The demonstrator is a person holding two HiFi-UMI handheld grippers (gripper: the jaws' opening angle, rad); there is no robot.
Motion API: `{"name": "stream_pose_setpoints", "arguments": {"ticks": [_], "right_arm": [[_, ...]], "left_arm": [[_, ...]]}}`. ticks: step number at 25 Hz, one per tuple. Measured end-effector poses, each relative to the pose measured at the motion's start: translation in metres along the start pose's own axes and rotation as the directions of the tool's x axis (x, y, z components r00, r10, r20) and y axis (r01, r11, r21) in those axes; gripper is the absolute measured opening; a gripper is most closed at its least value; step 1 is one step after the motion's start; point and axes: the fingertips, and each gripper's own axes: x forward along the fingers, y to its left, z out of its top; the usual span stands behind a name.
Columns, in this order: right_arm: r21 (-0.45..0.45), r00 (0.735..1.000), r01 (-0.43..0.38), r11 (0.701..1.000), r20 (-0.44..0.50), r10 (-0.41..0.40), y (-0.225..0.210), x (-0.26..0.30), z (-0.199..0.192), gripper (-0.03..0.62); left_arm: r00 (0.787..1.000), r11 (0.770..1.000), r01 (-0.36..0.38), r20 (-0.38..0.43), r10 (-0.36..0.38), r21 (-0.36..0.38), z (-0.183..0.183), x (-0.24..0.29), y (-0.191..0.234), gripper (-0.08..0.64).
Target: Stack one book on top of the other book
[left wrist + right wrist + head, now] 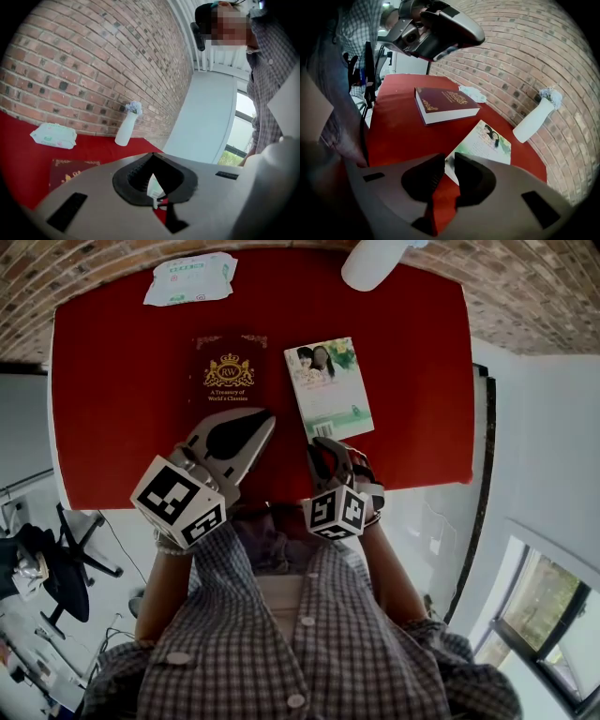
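Maroon book (228, 371) (gold crest), pale green book (328, 390), red table (112, 409)

You are working in soft, even daylight: the window (548, 615) burns out toward white in the head view, while the red tabletop (112, 381) stays well exposed, free of hard glare and carrying only faint, soft-edged shadows. All three views bow heavily, so the brick wall (93, 61) curves in its courses, and both gripper views fall to black at their corners. The pale shells of the left gripper (153, 155) and right gripper (446, 161) read soft close to their lenses, and the room at the head view's left lies dim.
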Motion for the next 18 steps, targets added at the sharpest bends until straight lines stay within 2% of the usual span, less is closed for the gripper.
{"name": "stream_pose_setpoints", "arguments": {"ticks": [6, 10, 12, 15, 17, 18], "right_arm": [[0.003, 0.999, 0.026, 1.0, 0.021, -0.026, -0.007, -0.011, 0.007, 0.063], [-0.012, 0.998, 0.051, 0.999, 0.03, -0.051, -0.011, -0.016, 0.008, 0.06], [-0.014, 0.998, 0.063, 0.998, 0.032, -0.062, -0.013, -0.019, 0.01, 0.058], [-0.021, 0.996, 0.079, 0.997, 0.03, -0.079, -0.017, -0.021, 0.01, 0.058], [-0.029, 0.996, 0.085, 0.996, 0.031, -0.084, -0.019, -0.022, 0.008, 0.058], [-0.037, 0.996, 0.086, 0.996, 0.032, -0.084, -0.019, -0.023, 0.007, 0.057]], "left_arm": [[0.987, 0.987, 0.066, -0.138, -0.087, -0.149, -0.048, 0.04, -0.016, 0.011], [0.974, 0.958, 0.04, -0.201, -0.101, -0.284, -0.078, 0.055, -0.018, 0.024], [0.97, 0.929, 0.015, -0.219, -0.102, -0.37, -0.093, 0.06, -0.016, 0.082], [0.966, 0.873, -0.021, -0.234, -0.107, -0.488, -0.112, 0.068, -0.014, 0.149], [0.966, 0.818, -0.047, -0.236, -0.109, -0.573, -0.125, 0.073, -0.012, 0.166], [0.968, 0.778, -0.056, -0.225, -0.111, -0.626, -0.129, 0.076, -0.011, 0.172]]}}
